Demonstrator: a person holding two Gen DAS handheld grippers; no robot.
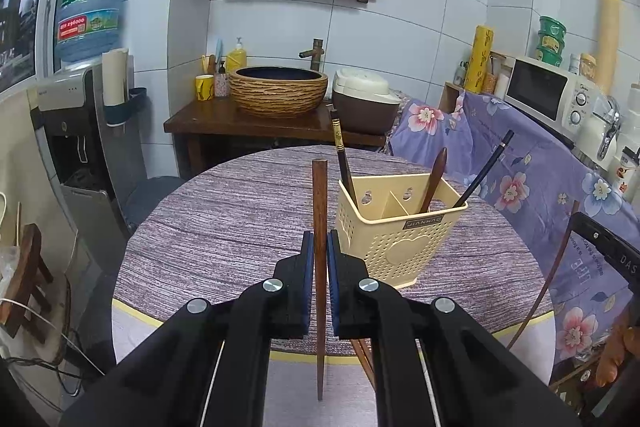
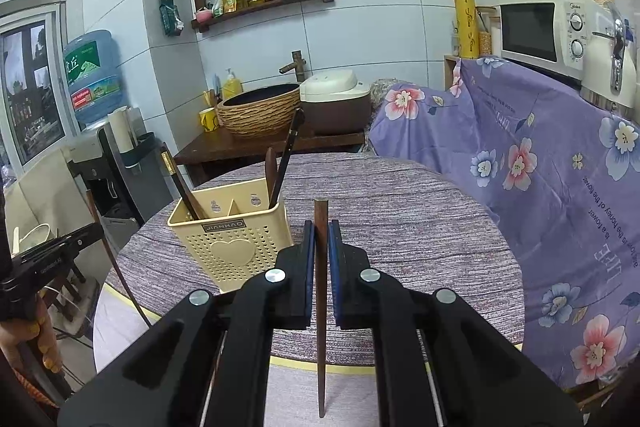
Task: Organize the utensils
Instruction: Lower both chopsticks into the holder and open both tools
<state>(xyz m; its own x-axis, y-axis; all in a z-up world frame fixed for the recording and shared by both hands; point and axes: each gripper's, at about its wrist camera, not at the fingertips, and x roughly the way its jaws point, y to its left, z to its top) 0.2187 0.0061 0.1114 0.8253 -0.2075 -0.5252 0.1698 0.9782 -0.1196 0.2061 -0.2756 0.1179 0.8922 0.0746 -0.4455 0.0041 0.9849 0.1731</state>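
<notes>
Left wrist view: left gripper [image 1: 319, 247] clamping a brown wooden chopstick [image 1: 319, 195] btwn blue pads, jaws nearly closed on it, stick standing upright, blunt end up, pointed tip hanging below the fingers. Hovering above round table w/ purple-grey striped cloth [image 1: 224, 223]. Cream perforated utensil holder [image 1: 394, 235] sitting on table just right of the gripper, holding a dark chopstick w/ gold band [image 1: 342, 155] in left compartment, a wooden spoon handle [image 1: 436, 175] and a black chopstick [image 1: 486, 167] in right compartment. Showing at far right edge: right gripper body [image 1: 608, 247], w/ a thin brown stick beside it.

Right wrist view: right gripper [image 2: 320, 247] pinching a second brown chopstick [image 2: 321, 223] same way, jaws almost shut on it, upright, tip pointing down. Holder [image 2: 232, 239] standing left of it on the cloth. Showing at left edge: left gripper body [image 2: 52, 255] and person's hand [image 2: 36, 339]. Purple floral sheet [image 2: 540, 167] draping furniture at right.
</notes>
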